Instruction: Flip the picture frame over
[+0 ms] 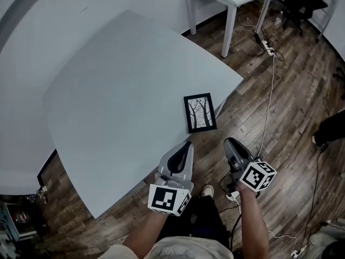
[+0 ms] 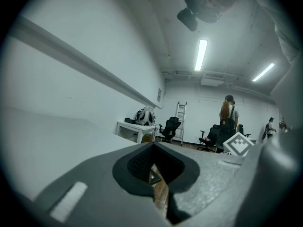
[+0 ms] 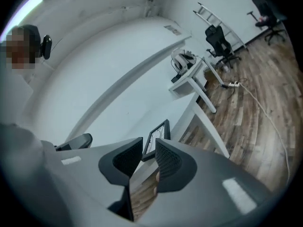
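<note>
The bench (image 1: 108, 90) carries the picture frame (image 1: 200, 113) picture-up near its 4 o'clock edge, handy for reaching. Toward the frame's 6 o'clock hover the left hand-held gripper (image 1: 186, 144), tips together, and the right hand-held gripper (image 1: 230, 142), slightly apart, both empty.

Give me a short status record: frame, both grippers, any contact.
picture frame: flat on the table, tree picture up, near the edge closest to the grippers
left gripper: jaws together, empty, short of the frame
right gripper: jaws slightly apart, empty, short of the frame
contact: none
flip: not yet begun
</note>
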`<state>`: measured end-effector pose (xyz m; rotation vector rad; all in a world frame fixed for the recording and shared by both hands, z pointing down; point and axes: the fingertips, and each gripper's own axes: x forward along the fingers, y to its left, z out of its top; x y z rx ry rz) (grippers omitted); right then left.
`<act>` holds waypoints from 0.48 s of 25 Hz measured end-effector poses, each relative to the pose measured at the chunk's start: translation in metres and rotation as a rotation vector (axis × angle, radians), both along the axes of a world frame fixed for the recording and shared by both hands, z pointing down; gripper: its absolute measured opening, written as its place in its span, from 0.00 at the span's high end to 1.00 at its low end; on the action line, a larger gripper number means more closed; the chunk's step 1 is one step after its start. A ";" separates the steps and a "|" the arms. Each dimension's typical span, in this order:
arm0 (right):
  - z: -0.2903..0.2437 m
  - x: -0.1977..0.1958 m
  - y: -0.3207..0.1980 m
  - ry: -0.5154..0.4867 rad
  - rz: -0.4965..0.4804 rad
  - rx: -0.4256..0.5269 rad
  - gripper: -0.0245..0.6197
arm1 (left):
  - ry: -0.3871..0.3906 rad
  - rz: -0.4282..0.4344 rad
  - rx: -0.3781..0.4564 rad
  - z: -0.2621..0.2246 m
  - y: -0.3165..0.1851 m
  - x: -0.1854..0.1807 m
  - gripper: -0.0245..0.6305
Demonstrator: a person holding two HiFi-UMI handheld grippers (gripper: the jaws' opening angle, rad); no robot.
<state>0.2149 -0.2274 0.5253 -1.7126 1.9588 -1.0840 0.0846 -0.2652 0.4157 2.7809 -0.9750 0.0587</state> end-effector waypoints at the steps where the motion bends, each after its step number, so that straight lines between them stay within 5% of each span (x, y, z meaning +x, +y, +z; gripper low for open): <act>1: 0.010 0.001 -0.006 -0.040 -0.003 0.000 0.79 | 0.003 0.002 -0.003 0.005 -0.002 0.002 0.96; 5: 0.039 0.000 -0.030 -0.259 -0.007 0.069 0.67 | 0.004 0.025 0.001 0.022 -0.005 0.007 0.96; 12: 0.072 0.003 -0.063 -0.446 -0.018 0.143 0.64 | -0.003 0.030 -0.001 0.052 -0.016 0.024 0.96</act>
